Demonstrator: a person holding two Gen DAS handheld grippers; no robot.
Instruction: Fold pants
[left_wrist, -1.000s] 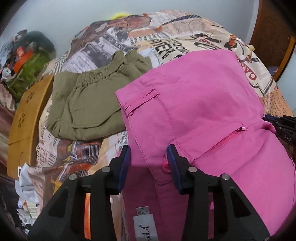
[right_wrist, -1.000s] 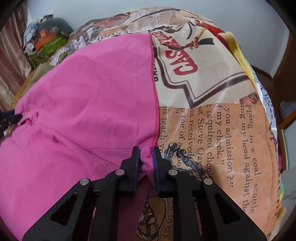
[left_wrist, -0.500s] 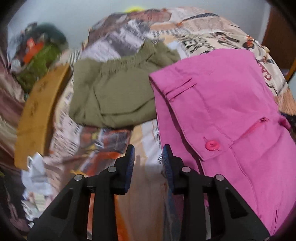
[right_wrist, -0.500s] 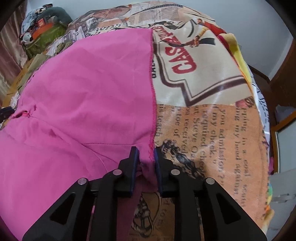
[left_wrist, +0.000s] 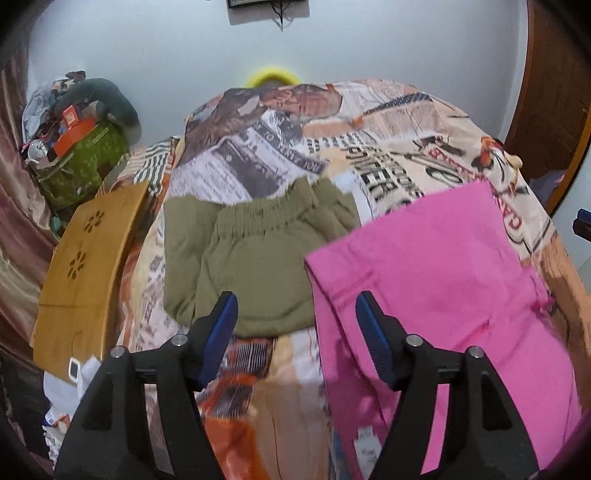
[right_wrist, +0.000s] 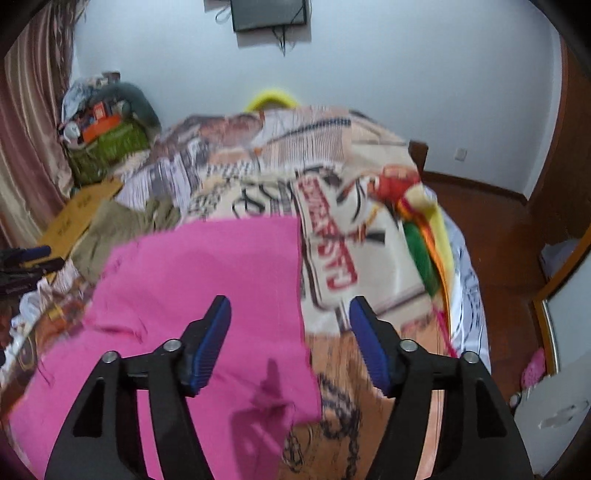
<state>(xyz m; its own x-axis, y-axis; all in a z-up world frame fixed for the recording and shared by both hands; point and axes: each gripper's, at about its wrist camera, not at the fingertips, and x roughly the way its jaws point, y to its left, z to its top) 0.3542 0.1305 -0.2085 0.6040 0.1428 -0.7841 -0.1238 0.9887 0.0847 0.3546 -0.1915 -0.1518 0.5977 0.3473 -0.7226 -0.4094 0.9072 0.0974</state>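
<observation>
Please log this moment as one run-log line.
left hand-held gripper: open, empty | right hand-held gripper: open, empty | folded pink cotton pants: flat on bed

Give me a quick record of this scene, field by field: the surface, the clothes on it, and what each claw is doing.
surface: bed with newspaper-print cover
pink pants: spread flat on the bed, held by neither claw
olive pants: folded, lying beside the pink pants, on their left in the left wrist view
left claw: open, empty, raised above the bed near the pink waistband edge
right claw: open, empty, above the pink pants' right edge
wooden board: at the bed's left side
</observation>
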